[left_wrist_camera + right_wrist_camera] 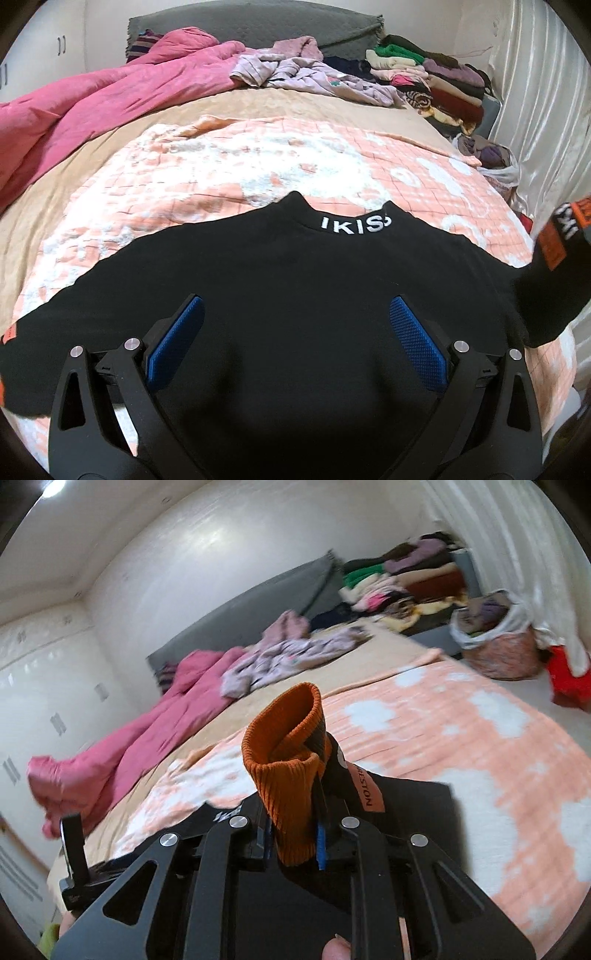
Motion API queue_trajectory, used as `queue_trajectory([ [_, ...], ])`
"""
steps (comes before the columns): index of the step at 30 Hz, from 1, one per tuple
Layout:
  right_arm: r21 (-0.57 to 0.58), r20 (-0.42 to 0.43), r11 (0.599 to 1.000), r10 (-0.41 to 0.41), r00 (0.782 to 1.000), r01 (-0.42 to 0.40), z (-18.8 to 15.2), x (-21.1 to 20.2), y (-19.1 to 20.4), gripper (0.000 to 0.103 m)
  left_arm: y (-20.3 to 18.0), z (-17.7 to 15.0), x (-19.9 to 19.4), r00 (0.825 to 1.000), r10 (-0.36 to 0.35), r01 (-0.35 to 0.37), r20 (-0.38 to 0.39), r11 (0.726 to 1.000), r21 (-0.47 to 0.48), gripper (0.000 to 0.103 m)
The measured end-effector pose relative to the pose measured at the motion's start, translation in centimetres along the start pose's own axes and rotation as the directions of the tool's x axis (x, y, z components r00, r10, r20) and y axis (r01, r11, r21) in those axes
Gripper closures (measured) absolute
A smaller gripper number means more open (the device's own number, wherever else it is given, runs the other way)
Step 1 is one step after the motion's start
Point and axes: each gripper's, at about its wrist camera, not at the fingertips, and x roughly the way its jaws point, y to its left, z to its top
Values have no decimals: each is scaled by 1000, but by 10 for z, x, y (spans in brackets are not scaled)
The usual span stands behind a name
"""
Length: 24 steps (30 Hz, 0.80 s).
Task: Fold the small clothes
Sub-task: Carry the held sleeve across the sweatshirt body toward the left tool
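Note:
A black sweater point(295, 258) with white letters on its collar point(354, 221) lies flat on the peach and white blanket point(258, 166). My left gripper point(295, 301) hovers just over its chest, blue pads point(173, 343) wide apart and nothing between them. The sweater's right sleeve point(546, 280) is lifted off the bed at the right edge. In the right wrist view, my right gripper point(295, 834) is shut on that sleeve's orange ribbed cuff point(284, 746), which sticks up past the fingers. An orange tag point(365, 794) shows on the black sleeve beside it.
A pink quilt point(92, 99) lies along the left of the bed. Loose lilac clothes point(314, 74) sit by the grey headboard point(258, 26). Folded stacks point(436, 81) and a bag of clothes point(495, 638) stand at the far right by a white curtain point(546, 110). A fingertip point(336, 949) shows.

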Motion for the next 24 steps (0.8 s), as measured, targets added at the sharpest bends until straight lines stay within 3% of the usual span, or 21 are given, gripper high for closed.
queue_trajectory([
  [15,-140,-231,980,105,967,-140,-56,86,111,88,51,-5,-10,1000,11,-10,7,994,-111,9],
  [21,-160,-289,974,107,951,-159,-77,110,133,85,74,-10,-8,998,-53,47,-19,976,-211,9],
  [23,-162,-305,974,106,946,-162,-82,118,137,69,79,-12,-8,997,-74,67,-22,968,-243,9],
  [24,-157,-314,973,111,943,-167,-84,120,138,55,82,-13,-7,996,-86,78,-23,963,-257,9],
])
